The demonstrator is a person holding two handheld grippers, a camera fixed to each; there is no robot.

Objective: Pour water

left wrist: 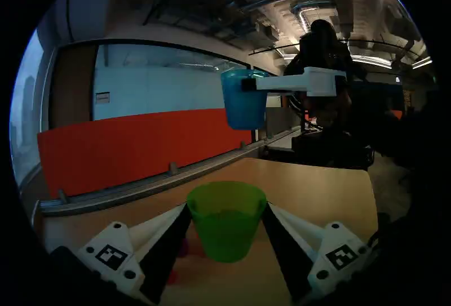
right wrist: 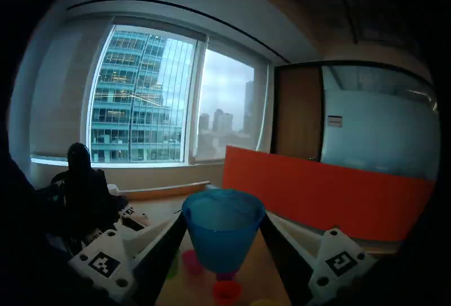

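Left tongs [left wrist: 226, 217] clamp green cup [left wrist: 226, 230] | right tongs [right wrist: 222, 221] clamp blue cup [right wrist: 223, 235] | wall label [right wrist: 334, 120] unreadable

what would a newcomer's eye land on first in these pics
The bright green cup sits clamped in the left tool, low in the left gripper view, with the blue cup held high beyond it by the right tool. Behind both runs a vivid orange panel; the right gripper view adds a big window onto glass towers.
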